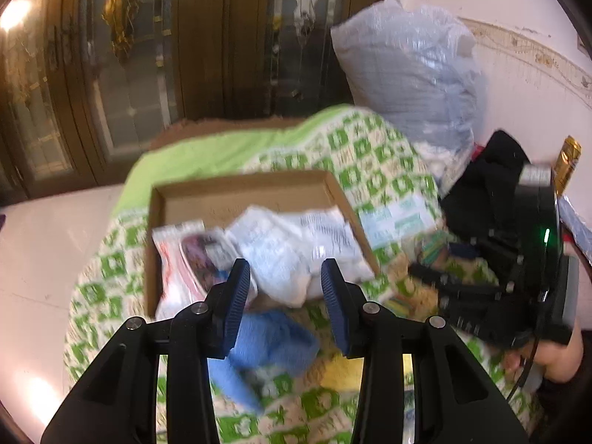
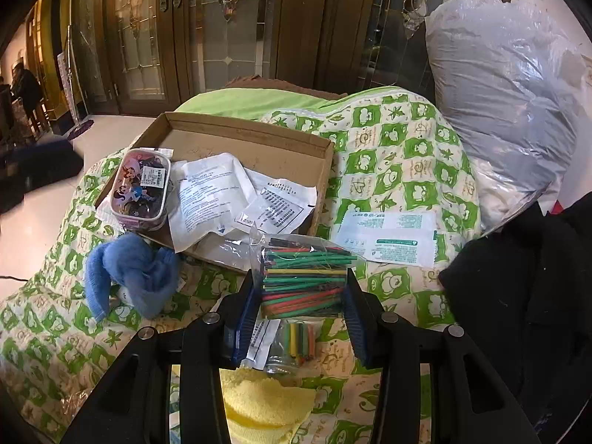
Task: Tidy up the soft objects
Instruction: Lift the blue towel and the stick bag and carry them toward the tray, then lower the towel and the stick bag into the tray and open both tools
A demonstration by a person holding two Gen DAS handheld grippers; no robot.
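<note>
Several packets already lie in our cardboard box point(image 2: 222, 129); the blue cloth point(image 2: 133, 270), yellow cloth point(image 2: 262, 403) and a white sachet point(image 2: 388, 233) remain on the green quilt point(image 2: 399, 155). Our right gripper point(image 2: 299, 318) clamps a clear bag of coloured sticks point(image 2: 303, 277) just before the box. Our left gripper point(image 1: 285, 307) hovers with jaws apart and empty above the blue cloth. Only the right view shows the sticks sharply.

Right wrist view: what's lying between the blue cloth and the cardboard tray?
Nothing separate. In the right wrist view the blue cloth reaches the cardboard tray at its near corner, under the cartoon-printed box.
</note>
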